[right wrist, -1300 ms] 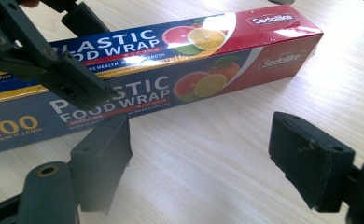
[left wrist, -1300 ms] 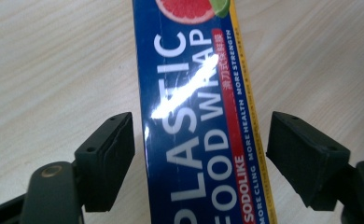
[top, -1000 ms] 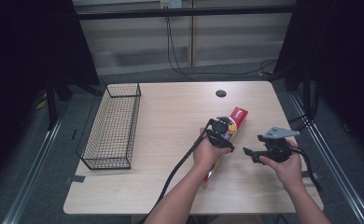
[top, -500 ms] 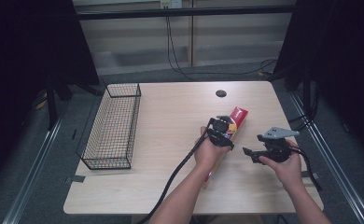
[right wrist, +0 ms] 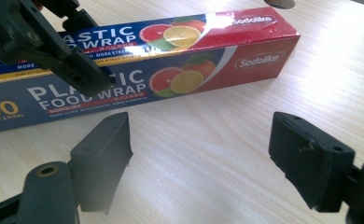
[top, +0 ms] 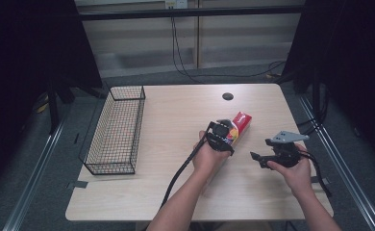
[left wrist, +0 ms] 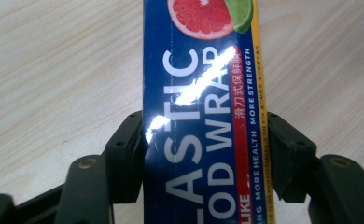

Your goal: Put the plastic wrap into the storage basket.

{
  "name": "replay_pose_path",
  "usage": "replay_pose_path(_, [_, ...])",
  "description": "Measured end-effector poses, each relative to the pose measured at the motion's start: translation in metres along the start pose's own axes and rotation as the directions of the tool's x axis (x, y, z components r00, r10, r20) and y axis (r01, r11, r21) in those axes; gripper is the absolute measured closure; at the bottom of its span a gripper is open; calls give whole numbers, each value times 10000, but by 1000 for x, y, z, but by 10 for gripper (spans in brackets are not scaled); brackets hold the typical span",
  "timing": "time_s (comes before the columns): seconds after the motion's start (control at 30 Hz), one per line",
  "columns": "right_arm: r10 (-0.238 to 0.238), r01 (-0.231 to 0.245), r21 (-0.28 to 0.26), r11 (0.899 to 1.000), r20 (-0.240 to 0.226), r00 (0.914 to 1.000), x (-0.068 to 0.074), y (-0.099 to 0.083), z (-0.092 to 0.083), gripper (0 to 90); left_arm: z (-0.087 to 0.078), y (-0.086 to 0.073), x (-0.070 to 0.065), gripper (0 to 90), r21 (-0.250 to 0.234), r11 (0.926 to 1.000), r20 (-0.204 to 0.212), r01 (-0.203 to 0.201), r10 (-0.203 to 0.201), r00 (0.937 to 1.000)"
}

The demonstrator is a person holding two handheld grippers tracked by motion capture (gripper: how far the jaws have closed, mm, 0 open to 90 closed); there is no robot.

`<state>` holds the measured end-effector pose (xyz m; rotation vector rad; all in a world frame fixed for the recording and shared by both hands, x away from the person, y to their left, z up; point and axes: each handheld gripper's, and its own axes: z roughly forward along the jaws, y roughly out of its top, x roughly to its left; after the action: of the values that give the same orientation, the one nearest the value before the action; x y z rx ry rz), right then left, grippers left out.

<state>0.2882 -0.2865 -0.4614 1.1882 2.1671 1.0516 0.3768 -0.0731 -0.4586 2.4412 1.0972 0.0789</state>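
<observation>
A long plastic wrap box [top: 242, 121], blue with a red end and fruit pictures, lies flat on the wooden table [top: 176, 115]. My left gripper [top: 224, 132] stands over its near part. In the left gripper view the box [left wrist: 199, 116] runs up between the two jaws and both pads [left wrist: 126, 154] rest against its sides; the jaws have just been opening a little with the box between them. My right gripper [top: 256, 158] is held to the right of the box, open, with bare table between its pads [right wrist: 103, 154]. In that view the box [right wrist: 180, 56] lies across the top and a left gripper jaw [right wrist: 84, 77] leans on it.
A black wire basket [top: 116, 132] stands along the table's left side. A round cable hole [top: 228, 96] sits near the far edge. A black cable [top: 181, 171] trails from the left gripper toward the front edge. Dark curtains and metal frame rails surround the table.
</observation>
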Motion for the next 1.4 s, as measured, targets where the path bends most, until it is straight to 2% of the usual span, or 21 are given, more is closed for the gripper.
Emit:
replay_pose_path(0.1, [-27,27,-12,10000,-19,10000,0,0,1,204,6,2,1,318,-141,9998,-102,107,-108,9999])
replay_pose_path(0.13, [1,-1,13,10000,-48,10000,-1,0,1,204,8,3,2,331,-72,10000,-108,-40,40,9999])
replay_pose_path(0.17, [1,-1,13,10000,-48,10000,-1,0,1,204,10,4,2,331,102,9999,-54,24,-24,10000])
replay_pose_path(0.2, [0,0,10,10000,-23,10000,-1,0,1,204,12,4,1,354,-34,9998,-38,215,-215,9998])
replay_pose_path(0.23, [17,-16,37,10000,-35,10000,-1,0,1,204,12,5,1,386,-13,9999,-48,100,-100,9999])
replay_pose_path(0.27, [17,-16,37,10000,-35,10000,-1,0,1,204,10,6,-1,386,188,9995,-271,-240,245,9993])
replay_pose_path(0.3, [-6,6,36,10000,-5,10000,-2,-1,1,204,10,6,-3,408,168,9996,-390,-230,236,9990])
replay_pose_path(0.4, [-27,27,28,10000,-33,10000,-3,-2,1,203,7,6,0,422,439,9990,-212,-91,100,9997])
replay_pose_path(0.5, [1,-1,-41,10000,-33,10000,-3,-1,0,201,-2,2,6,426,683,9977,-253,-47,65,9997])
replay_pose_path(0.63, [28,-29,-79,10000,-29,10000,-4,-1,-1,199,-17,-1,20,428,760,9968,-79,259,-254,9996])
replay_pose_path(0.8, [17,-18,-65,10000,-50,10000,-3,-1,-1,196,-35,-8,36,429,1042,9938,-245,397,-373,9990])
replay_pose_path(0.93, [11,-11,-77,10000,-55,10000,-4,-1,0,193,-45,-12,45,431,1001,9931,-301,614,-587,9978])
replay_pose_path(0.97, [38,-39,-51,10000,-35,10000,-3,-1,0,192,-49,-12,48,432,1120,9919,-282,599,-571,9980])
replay_pose_path(1.07, [31,-31,-57,10000,-44,10000,-3,-1,0,183,-58,-13,55,432,1053,9925,-351,623,-589,9976])
replay_pose_path(1.13, [21,-22,-105,9999,-123,9999,-3,0,0,174,-63,-15,57,431,1009,9918,-406,788,-751,9964])
replay_pose_path(1.17, [6,-8,-101,9999,-162,9999,-3,0,0,165,-66,-15,60,432,1002,9926,-393,692,-656,9971])
replay_pose_path(1.2, [-64,63,-68,10000,-183,9998,-3,0,1,157,-67,-16,60,432,958,9917,-414,853,-816,9958])
replay_pose_path(1.4, [-78,75,-99,9999,-268,9996,-1,1,2,121,-78,-18,68,431,975,9914,-373,873,-840,9958])
